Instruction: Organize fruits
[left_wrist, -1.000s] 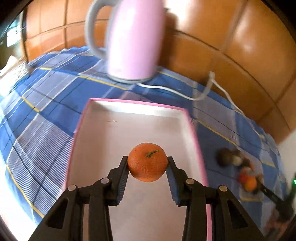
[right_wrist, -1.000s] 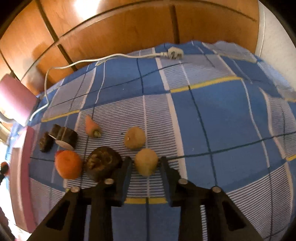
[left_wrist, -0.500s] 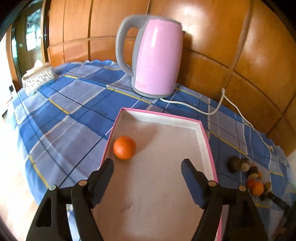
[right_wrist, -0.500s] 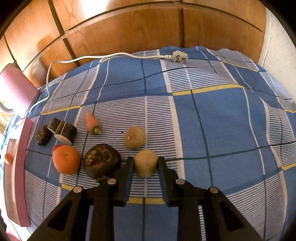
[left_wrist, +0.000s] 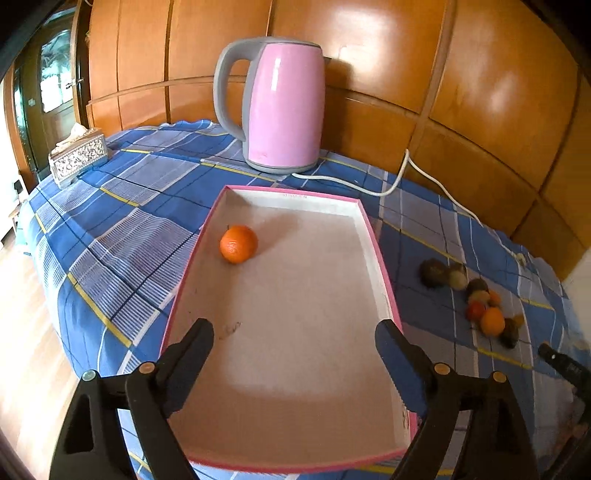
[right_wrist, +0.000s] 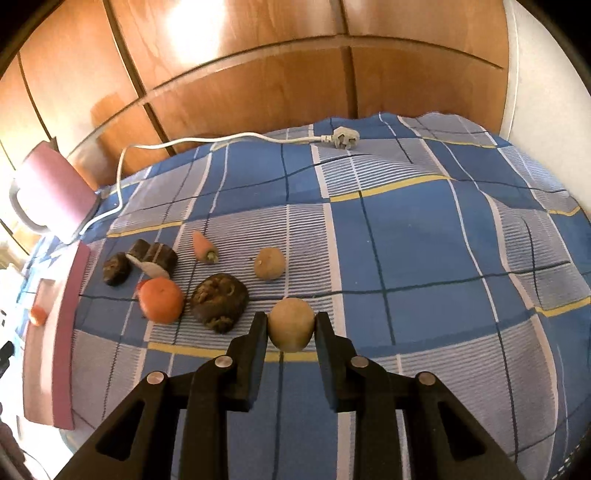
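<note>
Orange now loose in pink-rimmed tray, far-left corner; a second ago clamped in left gripper, since released and rolled. First fruit placed. Left gripper jaws wide apart, empty, pulled back, orange well ahead and left of them. Right gripper clamped on tan round fruit on cloth, beside dark lumpy piece.

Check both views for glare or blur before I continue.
Left wrist view: sharp centre, glare on the wall panels, floor blown out at left, orange crisp. Right wrist view: glare on the wall, left edge overexposed and smeared around the tray; potato clear.
</note>
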